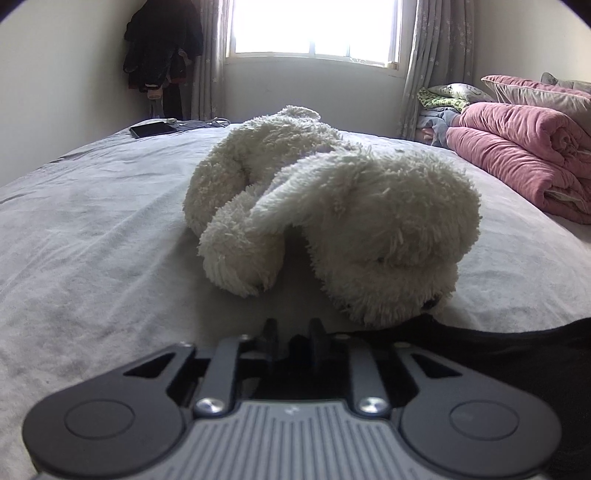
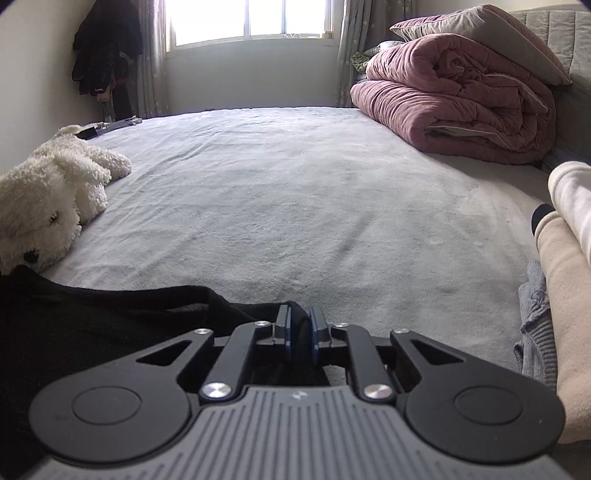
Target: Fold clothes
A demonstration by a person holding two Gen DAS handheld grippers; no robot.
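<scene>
A white plush dog [image 1: 332, 210] lies on its side on the grey bed sheet [image 1: 92, 229], head toward the camera in the left wrist view. A folded pink quilt [image 2: 454, 103] sits at the far right of the bed, with a pillow [image 2: 491, 37] resting on top of it. A dark tablet [image 1: 153, 129] lies near the far left corner of the bed. Dark garments [image 1: 162, 44] hang in the room corner beside the curtained window [image 1: 314, 29].

One black garment [image 2: 92, 325], one white plush dog [image 1: 332, 218], one pink quilt [image 2: 454, 107] — two grippers — left [image 1: 292, 334], right [image 2: 300, 334].
</scene>
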